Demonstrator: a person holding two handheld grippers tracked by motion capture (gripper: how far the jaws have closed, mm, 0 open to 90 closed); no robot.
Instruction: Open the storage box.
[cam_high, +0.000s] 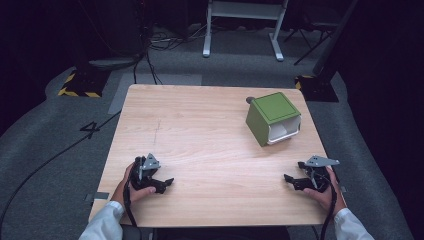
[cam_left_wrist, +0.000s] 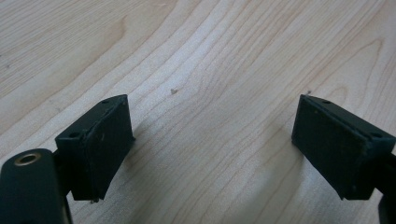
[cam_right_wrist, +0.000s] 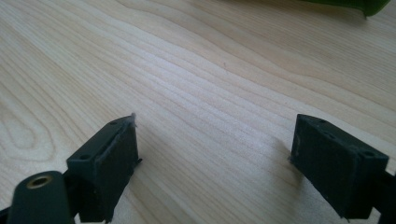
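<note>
Your two grippers, left (cam_high: 167, 183) and right (cam_high: 290, 178), rest on the table (cam_high: 200, 130) with jaws wide apart, nothing between them. That green box (cam_high: 272, 119) sits tipped, well ahead of your right fingers (cam_right_wrist: 343, 175). Looks like light, stiff, smooth plastic, so I'd pinch its white rim, since flat sides may slip.

lab or studio: dark room, grey carpet (cam_high: 60, 140), hazard-taped stand bases (cam_high: 80, 84), floor cables (cam_high: 50, 160)
</note>
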